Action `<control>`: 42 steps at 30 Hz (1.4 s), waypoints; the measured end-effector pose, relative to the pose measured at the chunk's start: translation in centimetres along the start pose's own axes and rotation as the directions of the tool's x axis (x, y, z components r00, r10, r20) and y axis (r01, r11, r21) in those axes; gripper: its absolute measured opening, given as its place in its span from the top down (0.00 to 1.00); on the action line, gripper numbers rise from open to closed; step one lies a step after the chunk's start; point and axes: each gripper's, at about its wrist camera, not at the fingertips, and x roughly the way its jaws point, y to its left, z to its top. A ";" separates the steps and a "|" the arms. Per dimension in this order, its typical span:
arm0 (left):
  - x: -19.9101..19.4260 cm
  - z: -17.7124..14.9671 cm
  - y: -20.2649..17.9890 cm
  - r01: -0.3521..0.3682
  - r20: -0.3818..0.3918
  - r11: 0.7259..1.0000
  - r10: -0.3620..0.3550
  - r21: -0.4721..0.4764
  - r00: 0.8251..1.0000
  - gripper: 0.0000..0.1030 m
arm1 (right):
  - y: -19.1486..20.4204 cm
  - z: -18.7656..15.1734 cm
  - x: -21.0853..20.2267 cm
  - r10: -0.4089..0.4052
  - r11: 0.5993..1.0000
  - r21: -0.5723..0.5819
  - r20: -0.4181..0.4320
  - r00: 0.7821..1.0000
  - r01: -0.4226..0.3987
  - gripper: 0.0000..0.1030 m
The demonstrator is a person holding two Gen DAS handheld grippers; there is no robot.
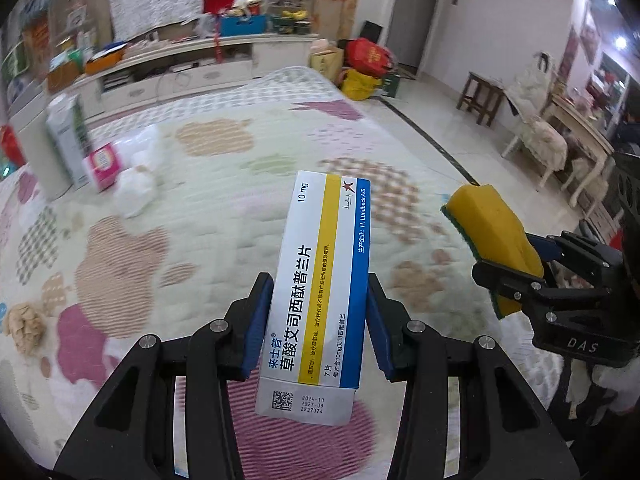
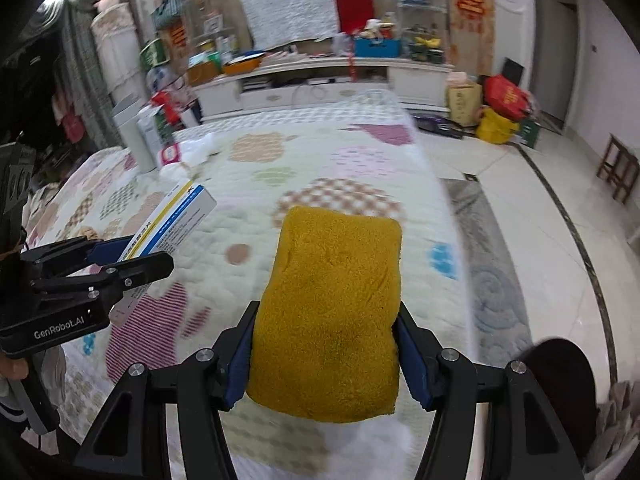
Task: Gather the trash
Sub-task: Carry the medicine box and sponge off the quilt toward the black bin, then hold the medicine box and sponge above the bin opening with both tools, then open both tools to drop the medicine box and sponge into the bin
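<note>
My left gripper (image 1: 318, 320) is shut on a white, yellow and blue medicine box (image 1: 320, 280) and holds it above the quilted bed. The box also shows in the right wrist view (image 2: 172, 216). My right gripper (image 2: 326, 356) is shut on a yellow sponge (image 2: 332, 312) with a green scrub side, also held above the bed; it shows at the right of the left wrist view (image 1: 494, 236). On the bed lie a crumpled brown paper (image 1: 26, 326), white crumpled tissues (image 1: 134, 194) and a pink box (image 1: 102, 164).
The patterned quilt (image 1: 192, 216) covers the bed. A white bin (image 1: 40, 152) and a white-green carton (image 1: 68, 136) stand at the far left. A low TV cabinet (image 2: 320, 84) lies behind, bags (image 2: 504, 108) on the tiled floor, a grey rug (image 2: 492, 280) at the right.
</note>
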 end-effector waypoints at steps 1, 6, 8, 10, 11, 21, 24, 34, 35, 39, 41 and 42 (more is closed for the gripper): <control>0.1 0.1 -0.9 0.007 0.000 1.000 -0.007 0.010 1.000 0.58 | -0.7 -0.3 -0.4 -0.009 1.000 0.010 0.002 1.000 0.009 0.41; 1.3 0.6 -5.5 0.053 -0.009 0.997 -0.052 0.064 0.999 0.58 | -5.1 -2.1 -2.6 -0.068 0.995 0.073 0.012 0.998 0.067 0.41; 1.7 0.8 -7.1 0.068 -0.014 0.994 -0.067 0.085 0.998 0.58 | -6.4 -2.7 -3.2 -0.086 0.992 0.092 0.010 0.996 0.084 0.41; 2.1 0.9 -8.6 0.081 -0.020 0.992 -0.080 0.100 0.997 0.58 | -8.1 -3.4 -3.9 -0.109 0.987 0.118 0.008 0.994 0.107 0.41; 2.4 1.0 -9.4 0.091 -0.025 0.990 -0.089 0.108 0.996 0.58 | -8.9 -3.8 -4.2 -0.119 0.984 0.131 0.006 0.993 0.117 0.41; 4.3 0.9 -15.1 0.144 -0.045 0.974 -0.139 0.173 0.989 0.58 | -14.4 -6.6 -5.5 -0.189 0.956 0.223 -0.024 0.982 0.190 0.41; 5.2 1.0 -16.4 0.165 -0.059 0.969 -0.157 0.183 0.986 0.58 | -15.9 -7.5 -5.9 -0.205 0.947 0.246 -0.038 0.978 0.208 0.41; 7.8 1.3 -20.9 0.237 -0.120 0.948 -0.216 0.212 0.969 0.58 | -19.8 -9.7 -6.3 -0.250 0.913 0.314 -0.080 0.965 0.262 0.41; 8.1 1.4 -21.5 0.253 -0.131 0.944 -0.229 0.211 0.964 0.58 | -20.1 -9.8 -6.2 -0.252 0.910 0.317 -0.083 0.964 0.265 0.40; 9.2 1.5 -23.2 0.291 -0.161 0.933 -0.261 0.210 0.952 0.58 | -21.5 -10.8 -6.0 -0.262 0.896 0.340 -0.111 0.959 0.284 0.40; 9.6 1.4 -24.2 0.302 -0.173 0.928 -0.268 0.217 0.948 0.58 | -22.1 -11.1 -5.8 -0.260 0.892 0.349 -0.120 0.958 0.286 0.40; 9.8 1.4 -24.5 0.307 -0.178 0.926 -0.271 0.221 0.946 0.58 | -22.4 -11.3 -5.8 -0.260 0.890 0.353 -0.125 0.957 0.288 0.40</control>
